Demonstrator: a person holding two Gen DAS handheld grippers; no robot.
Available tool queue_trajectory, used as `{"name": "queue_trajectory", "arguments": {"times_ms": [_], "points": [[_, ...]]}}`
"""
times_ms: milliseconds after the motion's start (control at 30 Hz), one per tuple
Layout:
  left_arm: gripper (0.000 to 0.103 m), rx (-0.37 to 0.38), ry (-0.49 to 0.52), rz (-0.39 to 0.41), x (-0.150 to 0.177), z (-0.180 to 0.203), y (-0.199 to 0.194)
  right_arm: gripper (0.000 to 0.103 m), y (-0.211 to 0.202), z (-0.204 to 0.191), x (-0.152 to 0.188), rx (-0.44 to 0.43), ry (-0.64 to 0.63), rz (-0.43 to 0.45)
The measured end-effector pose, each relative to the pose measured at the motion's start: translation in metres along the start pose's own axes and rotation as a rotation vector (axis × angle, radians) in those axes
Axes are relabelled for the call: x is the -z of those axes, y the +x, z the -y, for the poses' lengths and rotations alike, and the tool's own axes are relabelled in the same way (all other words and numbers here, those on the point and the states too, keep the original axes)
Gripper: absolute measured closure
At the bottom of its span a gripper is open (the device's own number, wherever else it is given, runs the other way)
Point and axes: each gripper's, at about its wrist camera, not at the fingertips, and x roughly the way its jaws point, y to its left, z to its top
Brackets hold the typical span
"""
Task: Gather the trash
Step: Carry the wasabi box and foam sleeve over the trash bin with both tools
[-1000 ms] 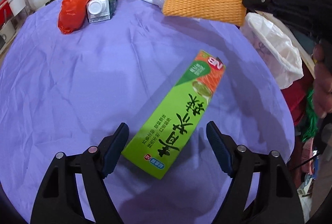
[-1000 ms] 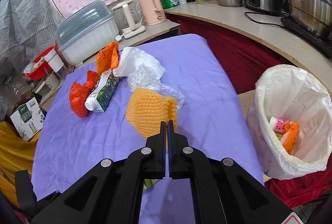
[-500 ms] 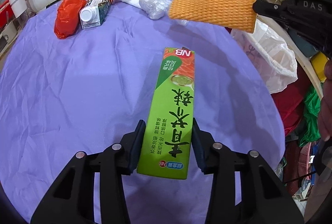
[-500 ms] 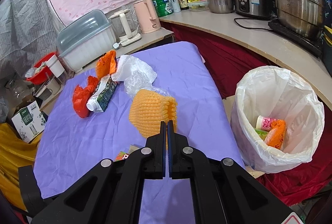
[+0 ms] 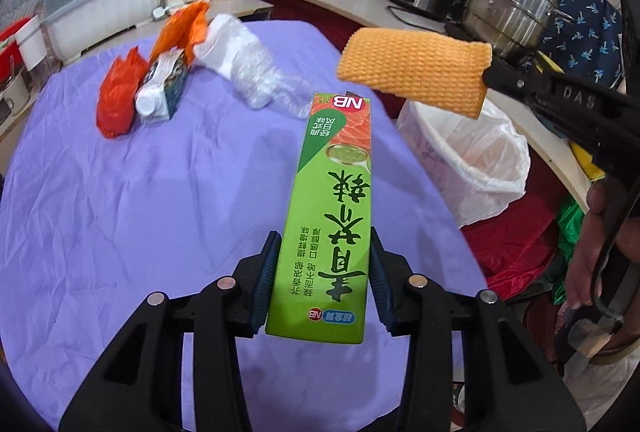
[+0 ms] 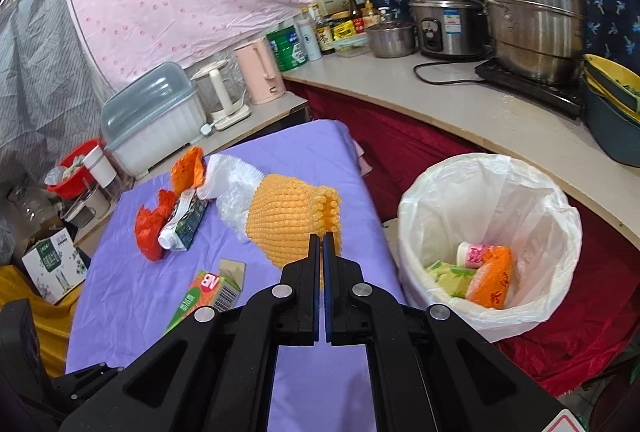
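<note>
Left wrist: green carton (image 5: pixel 328 207) now clamped, lifted off purple cloth (image 5: pixel 140 191).

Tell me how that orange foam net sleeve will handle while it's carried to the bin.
The orange foam net sleeve probably weighs little and holds its shape: it sticks out sideways from the right claw without drooping. Its open mesh likely squashes easily; the claw looks fully shut on one end.

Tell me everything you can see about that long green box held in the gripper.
The green box is a long, slim carton that looks like printed cardboard: bright green, with dark Chinese characters, a red-orange picture and an "NB" mark at its far end. The left gripper clamps its near end between blue pads, so it hangs lifted above the purple tablecloth, pointing away from the camera. In the right wrist view its far end flap looks open. Nothing else touches it.
</note>
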Motion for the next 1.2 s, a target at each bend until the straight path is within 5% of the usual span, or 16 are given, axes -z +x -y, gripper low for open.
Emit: {"name": "queue_trajectory", "arguments": {"times_ms": [400, 833, 1200], "points": [[0.063, 0.067, 0.088, 0.045, -0.046, 0.076, 0.009, 0.101, -0.036, 0.075, -0.005, 0.106, 0.082, 0.057], [0.063, 0.149, 0.191, 0.006, -0.069, 0.157, 0.044, 0.101, -0.055, 0.148, 0.006, 0.226, 0.168, 0.073], [0.063, 0.156, 0.214, -0.024, -0.084, 0.181, 0.070, 0.101, -0.049, 0.175, 0.014, 0.273, 0.218, 0.055]]}}
